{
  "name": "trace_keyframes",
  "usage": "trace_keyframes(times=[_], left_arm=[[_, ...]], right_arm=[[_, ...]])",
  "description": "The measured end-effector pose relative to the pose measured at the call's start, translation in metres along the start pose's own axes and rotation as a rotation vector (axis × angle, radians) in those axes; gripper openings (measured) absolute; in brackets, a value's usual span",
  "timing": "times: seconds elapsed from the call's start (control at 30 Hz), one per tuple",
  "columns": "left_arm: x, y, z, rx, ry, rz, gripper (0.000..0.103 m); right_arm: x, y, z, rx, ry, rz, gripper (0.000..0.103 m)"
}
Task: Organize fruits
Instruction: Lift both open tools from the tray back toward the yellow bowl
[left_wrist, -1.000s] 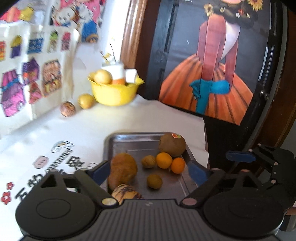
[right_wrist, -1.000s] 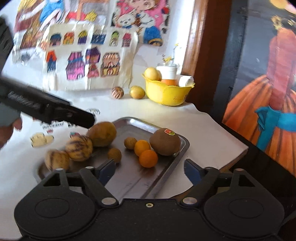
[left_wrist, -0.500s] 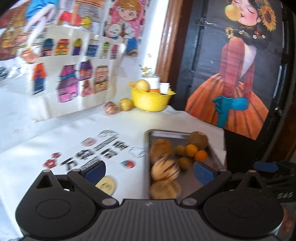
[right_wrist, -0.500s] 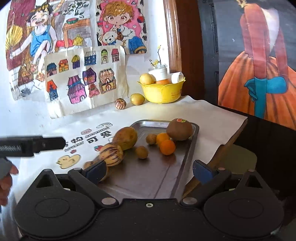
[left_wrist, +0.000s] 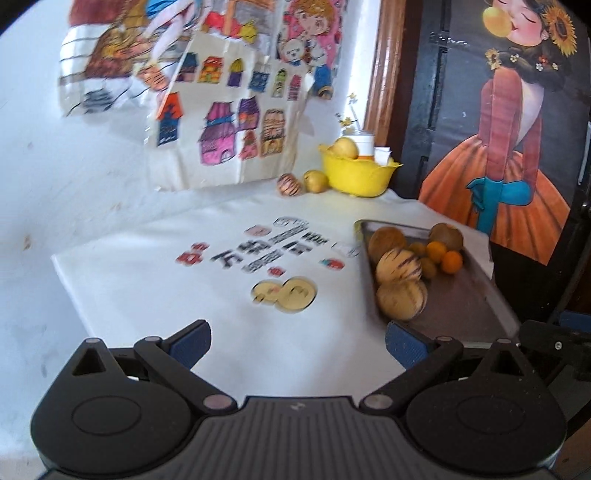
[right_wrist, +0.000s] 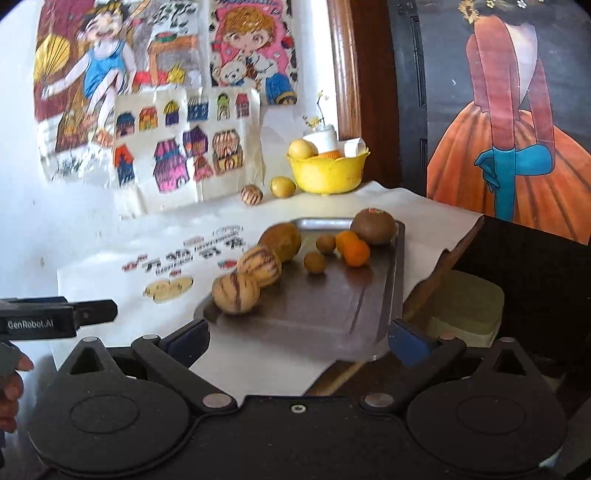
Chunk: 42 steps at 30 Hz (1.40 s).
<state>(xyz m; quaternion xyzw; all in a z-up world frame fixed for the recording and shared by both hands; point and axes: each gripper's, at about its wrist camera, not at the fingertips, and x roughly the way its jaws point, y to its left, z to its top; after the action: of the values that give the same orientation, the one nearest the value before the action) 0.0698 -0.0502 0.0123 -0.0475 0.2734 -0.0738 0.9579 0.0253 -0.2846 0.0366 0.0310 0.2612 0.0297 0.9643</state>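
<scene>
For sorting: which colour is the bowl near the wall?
The bowl is yellow; the right wrist view shows it best.

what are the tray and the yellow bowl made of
Tray: looks like metal, probably stainless steel, with a dull brushed grey sheen, soft reflections and a rolled rim. Yellow bowl: likely plastic, with uniform bright colour, a matte-glossy surface and a thin scalloped rim.

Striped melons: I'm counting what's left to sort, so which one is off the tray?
The striped melon beside the yellow bowl, on the cloth; the other two lie on the metal tray.

Yellow bowl (right_wrist: 328, 171), orange citrus (right_wrist: 356, 253) — tan melons (right_wrist: 236, 293) striped dark — silver tray (right_wrist: 395, 266).
</scene>
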Motion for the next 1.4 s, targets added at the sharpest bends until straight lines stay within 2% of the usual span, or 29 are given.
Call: trace_keyframes(times=[0.2,0.33,0.5,0.67,0.87,1.0,1.13,1.27,1.4], left_arm=[[-0.018,0.010,-0.014,-0.023,0.029,0.028,0.103],[-0.031,0.010,-0.016,-0.018,0.039,0.041,0.103],[-0.048,0.015,-0.017,-0.006,0.042,0.088,0.103],[-0.050,0.026,-0.021,-0.071,0.076,0.101,0.103],[-0.043,0.032,-0.014,-0.078,0.092,0.113,0.103],[-0.024,0.036,0.001,-0.080,0.119,0.119,0.103],[0.003,0.046,0.028,-0.062,0.147,0.118,0.103],[0.034,0.056,0.064,0.007,0.131,0.088,0.103],[0.074,0.062,0.102,0.126,0.074,0.048,0.103]], right_arm=[[-0.019,0.018,-0.014,-0.012,0.011,-0.002,0.102],[-0.036,0.032,-0.022,-0.032,0.017,0.026,0.102],[-0.044,0.041,-0.029,0.004,0.045,0.063,0.102],[-0.048,0.049,-0.036,-0.029,0.056,0.075,0.102],[-0.040,0.046,-0.030,-0.035,0.073,0.074,0.102],[-0.022,0.040,-0.008,-0.058,0.096,0.105,0.102],[0.004,0.027,0.032,-0.084,0.135,0.152,0.102],[0.035,0.005,0.089,-0.092,0.141,0.158,0.102],[0.085,-0.019,0.154,-0.016,0.172,0.144,0.103]])
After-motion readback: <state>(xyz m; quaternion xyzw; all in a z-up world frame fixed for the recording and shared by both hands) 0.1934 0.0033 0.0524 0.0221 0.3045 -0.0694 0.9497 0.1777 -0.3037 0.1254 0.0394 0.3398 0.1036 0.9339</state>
